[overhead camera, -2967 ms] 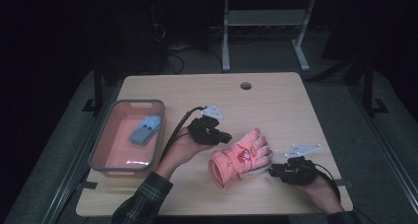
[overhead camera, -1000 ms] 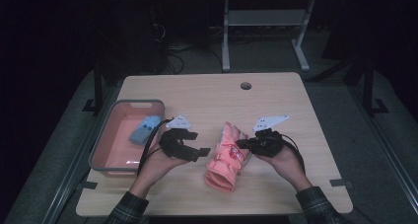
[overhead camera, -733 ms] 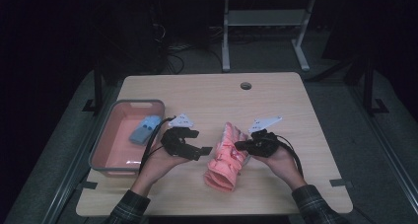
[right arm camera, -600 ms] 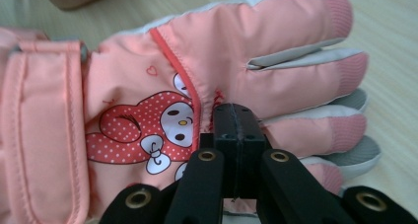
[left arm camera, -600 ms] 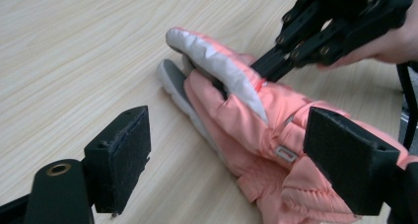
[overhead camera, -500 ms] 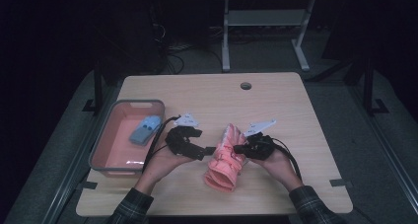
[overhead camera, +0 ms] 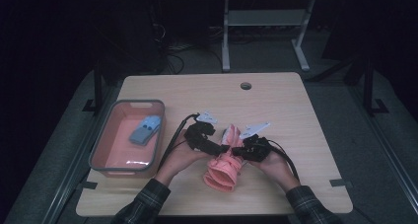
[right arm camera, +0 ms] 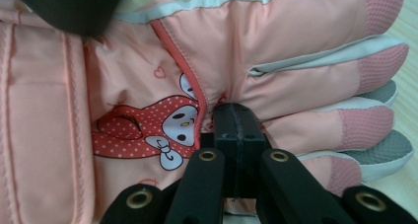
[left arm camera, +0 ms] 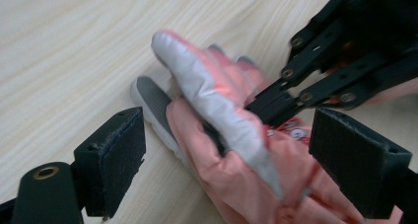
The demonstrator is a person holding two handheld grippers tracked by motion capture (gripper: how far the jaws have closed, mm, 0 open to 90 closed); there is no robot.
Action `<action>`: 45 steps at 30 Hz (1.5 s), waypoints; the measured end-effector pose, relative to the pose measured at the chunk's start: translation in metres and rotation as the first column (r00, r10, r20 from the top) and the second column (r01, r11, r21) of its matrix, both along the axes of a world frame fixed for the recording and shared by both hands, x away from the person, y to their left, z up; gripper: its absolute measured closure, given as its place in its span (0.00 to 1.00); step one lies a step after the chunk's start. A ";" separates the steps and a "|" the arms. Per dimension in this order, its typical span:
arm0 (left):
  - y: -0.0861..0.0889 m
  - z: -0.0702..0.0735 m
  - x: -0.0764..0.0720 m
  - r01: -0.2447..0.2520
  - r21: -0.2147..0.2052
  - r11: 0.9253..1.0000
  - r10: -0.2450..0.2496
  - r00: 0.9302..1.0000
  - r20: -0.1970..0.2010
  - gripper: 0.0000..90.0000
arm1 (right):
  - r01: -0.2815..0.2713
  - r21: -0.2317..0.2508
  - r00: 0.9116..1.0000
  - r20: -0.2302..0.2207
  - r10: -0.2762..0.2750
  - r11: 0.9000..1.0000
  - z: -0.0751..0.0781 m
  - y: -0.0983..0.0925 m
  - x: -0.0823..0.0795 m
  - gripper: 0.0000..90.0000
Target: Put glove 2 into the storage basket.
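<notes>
- Step in hand: right gripper (right arm camera: 235, 135) is pinched on the padded pink child's glove (overhead camera: 224, 167), mid-table beside the pink plastic tub (overhead camera: 101, 152).
- Left gripper (left arm camera: 231, 160), whose jaws have just been opening, straddles the glove's fingers unpressed.
- Next move: probably close left.

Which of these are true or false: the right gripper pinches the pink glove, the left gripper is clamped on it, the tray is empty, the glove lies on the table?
1. The right gripper pinches the pink glove: true.
2. The left gripper is clamped on the glove: false; its pads stand wide apart, having just been opening, with the glove between them.
3. The pink tray is empty: false; a blue item lies in it.
4. The glove lies on the table: true.
</notes>
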State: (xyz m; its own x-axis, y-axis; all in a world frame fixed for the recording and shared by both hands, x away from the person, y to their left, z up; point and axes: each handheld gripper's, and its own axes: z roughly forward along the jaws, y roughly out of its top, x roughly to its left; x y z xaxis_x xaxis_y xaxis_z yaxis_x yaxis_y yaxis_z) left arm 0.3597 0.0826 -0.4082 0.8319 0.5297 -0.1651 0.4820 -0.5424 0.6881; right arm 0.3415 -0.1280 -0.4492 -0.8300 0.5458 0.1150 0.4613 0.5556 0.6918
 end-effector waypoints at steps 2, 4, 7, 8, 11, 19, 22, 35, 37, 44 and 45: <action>-0.001 -0.007 0.002 0.000 0.004 1.000 0.000 1.000 -0.027 0.15 | 0.002 0.009 1.000 -0.007 -0.002 1.000 -0.001 -0.001 0.000 1.00; -0.001 -0.014 0.003 -0.001 0.001 1.000 0.001 0.999 -0.049 0.15 | -0.002 0.011 1.000 0.000 0.002 1.000 -0.003 -0.001 0.000 1.00; -0.002 -0.021 0.005 0.001 -0.003 1.000 -0.001 0.998 -0.069 0.15 | -0.005 0.009 1.000 0.008 0.004 1.000 -0.004 -0.001 0.000 1.00; -0.002 -0.023 0.006 0.008 0.003 1.000 -0.007 0.997 -0.075 0.15 | -0.003 0.008 1.000 0.009 0.003 1.000 -0.004 -0.001 0.000 1.00; -0.002 -0.033 0.008 -0.001 -0.024 1.000 -0.002 0.991 -0.136 0.14 | -0.002 0.005 1.000 0.011 0.001 1.000 -0.005 -0.001 -0.001 1.00; 0.001 -0.050 0.017 0.005 -0.097 0.995 -0.029 0.968 -0.248 0.14 | -0.006 0.003 1.000 0.017 0.006 1.000 -0.005 -0.001 -0.002 1.00; -0.002 -0.054 0.018 0.001 -0.113 0.994 -0.033 0.959 -0.281 0.14 | -0.002 -0.002 1.000 0.017 0.002 1.000 -0.005 0.000 -0.003 1.00; -0.005 -0.055 0.021 0.017 -0.115 0.993 -0.053 0.949 -0.312 0.14 | -0.003 -0.001 1.000 0.024 0.003 1.000 -0.006 0.000 -0.003 1.00; -0.005 -0.055 0.020 0.019 -0.111 0.994 -0.054 0.948 -0.314 0.16 | -0.002 0.002 1.000 0.021 0.002 1.000 -0.006 0.000 -0.003 1.00; -0.001 -0.056 0.020 0.031 -0.129 0.991 -0.075 0.934 -0.350 0.37 | 0.002 0.004 1.000 0.015 -0.002 1.000 -0.005 -0.001 -0.003 1.00; 0.000 -0.056 0.020 0.030 -0.128 0.991 -0.074 0.932 -0.355 0.40 | -0.002 0.007 1.000 0.016 0.001 1.000 -0.005 -0.001 -0.003 1.00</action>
